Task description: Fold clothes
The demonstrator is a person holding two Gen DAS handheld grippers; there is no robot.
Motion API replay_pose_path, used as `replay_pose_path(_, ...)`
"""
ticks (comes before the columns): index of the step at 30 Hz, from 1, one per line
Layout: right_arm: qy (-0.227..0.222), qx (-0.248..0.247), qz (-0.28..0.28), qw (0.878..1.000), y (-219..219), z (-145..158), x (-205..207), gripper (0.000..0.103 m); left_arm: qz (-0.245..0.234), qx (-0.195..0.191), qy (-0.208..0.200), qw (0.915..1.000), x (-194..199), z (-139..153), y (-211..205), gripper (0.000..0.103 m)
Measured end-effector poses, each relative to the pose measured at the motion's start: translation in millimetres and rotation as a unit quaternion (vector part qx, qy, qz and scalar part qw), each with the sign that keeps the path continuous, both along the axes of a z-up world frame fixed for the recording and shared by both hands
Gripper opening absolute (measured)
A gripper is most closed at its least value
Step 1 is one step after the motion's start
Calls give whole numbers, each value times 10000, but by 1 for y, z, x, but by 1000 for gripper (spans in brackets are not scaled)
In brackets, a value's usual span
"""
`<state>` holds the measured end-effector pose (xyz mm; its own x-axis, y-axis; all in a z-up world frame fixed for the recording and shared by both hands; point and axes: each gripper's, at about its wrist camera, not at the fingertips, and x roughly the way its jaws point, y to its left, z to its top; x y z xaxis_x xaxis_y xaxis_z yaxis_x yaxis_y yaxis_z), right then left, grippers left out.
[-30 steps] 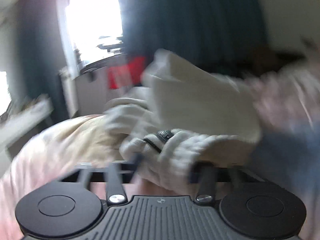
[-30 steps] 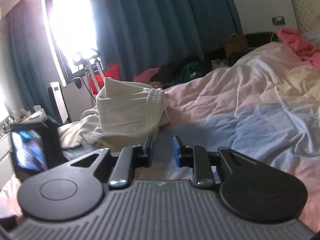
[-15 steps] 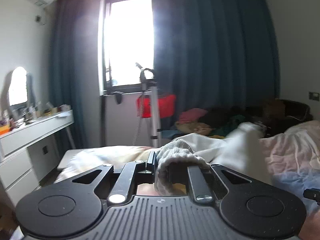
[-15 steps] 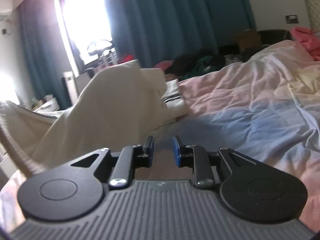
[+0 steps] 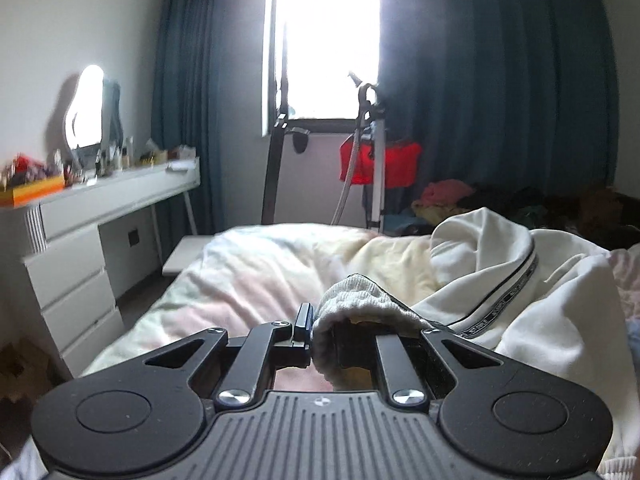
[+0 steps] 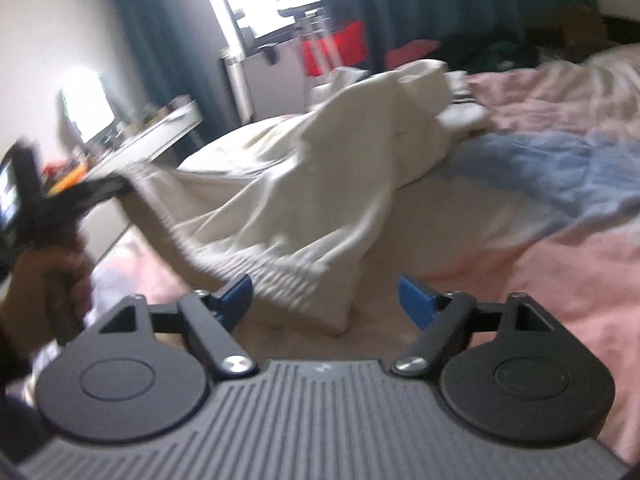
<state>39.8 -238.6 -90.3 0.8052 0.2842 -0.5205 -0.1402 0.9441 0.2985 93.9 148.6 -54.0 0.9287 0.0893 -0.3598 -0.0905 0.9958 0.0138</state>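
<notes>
Left tongs [image 5: 320, 330] clamped on cream knit garment [image 5: 500, 280] cuff, frame centre; right tongs [image 6: 324, 300] apart over pink bed quilt [image 6: 560, 264]; white drawer worktop [image 5: 100, 200] left.

Black right gripper [image 6: 324, 300], blue fingers [image 6: 416, 300], silver screws.

Light: my window [image 5: 334, 36] blown out at 12 o'clock | room dim | right view motion-blurred | fisheye edges bent, corners black
</notes>
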Motion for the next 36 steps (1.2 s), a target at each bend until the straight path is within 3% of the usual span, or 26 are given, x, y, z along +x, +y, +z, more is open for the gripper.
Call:
replay_pose_path(4,136,-900,319,9953,40,-10,8,81,91,-285,150,9994,20,-6,13,11)
replay_pose_path(8,287,-1083,109,9936,48,-32,34,75,115,-385,187,9990,20,-7,18,11)
replay_pose_path(11,250,-801,-84,9964,37,-35,46,53,111,-480,193,9986,21,-6,19,12)
replay_pose_path(12,217,-649,-112,9976,33,-34,46,31,104,-514,197,9984,21,-6,20,12)
replay_pose_path(13,148,-573,-155,9981,30,-31,43,23,102,-555,209,9982,21,-5,21,12)
replay_pose_path(16,-239,-395,-219,9987,23,-14,29,13,74,-712,267,9971,22,-4,24,12)
replay_pose_path(20,-765,-446,70,9960,28,17,-1,13,-48,-958,442,9944,23,-5,33,12)
replay_pose_path(22,-824,-609,242,9944,33,25,-12,13,-36,-969,749,9925,27,-10,38,12)
replay_pose_path(25,-286,-732,668,9947,40,14,-10,14,-53,-969,1228,9877,34,-18,44,12)
replay_pose_path(29,308,-1107,1251,9855,47,2,-1,18,-209,-1076,1482,9829,28,-23,56,13)
replay_pose_path(32,387,-927,1588,9822,40,14,-3,22,-325,-1156,1672,9786,24,-27,64,13)
replay_pose_path(36,195,37,1732,9847,12,34,-11,24,-498,-1546,1788,9704,10,-20,77,20)
